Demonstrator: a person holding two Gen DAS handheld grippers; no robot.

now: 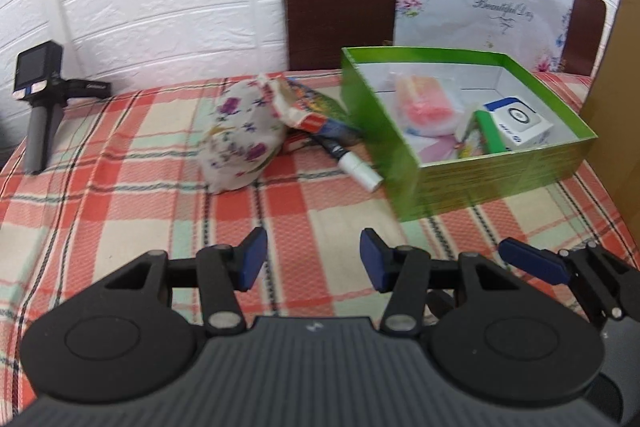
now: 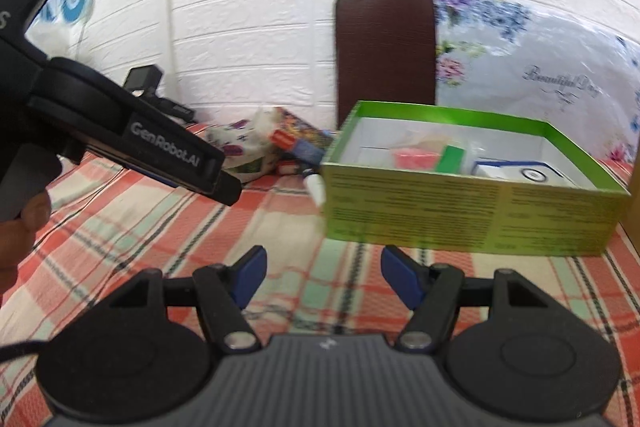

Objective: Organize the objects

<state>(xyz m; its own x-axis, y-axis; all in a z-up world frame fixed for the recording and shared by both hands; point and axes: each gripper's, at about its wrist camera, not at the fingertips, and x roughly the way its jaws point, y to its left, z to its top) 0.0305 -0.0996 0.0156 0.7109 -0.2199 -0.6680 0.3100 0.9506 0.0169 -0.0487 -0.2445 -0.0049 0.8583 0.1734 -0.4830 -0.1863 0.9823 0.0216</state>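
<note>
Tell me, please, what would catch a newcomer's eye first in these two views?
The bright green box stands out first, open-topped on the right of the plaid tablecloth, with a pink packet and a white-and-blue carton inside. Just left of it lies a floral cloth bundle beside a white-capped tube. In the foreground, the left gripper and right gripper both hang open and empty above the cloth.
</note>
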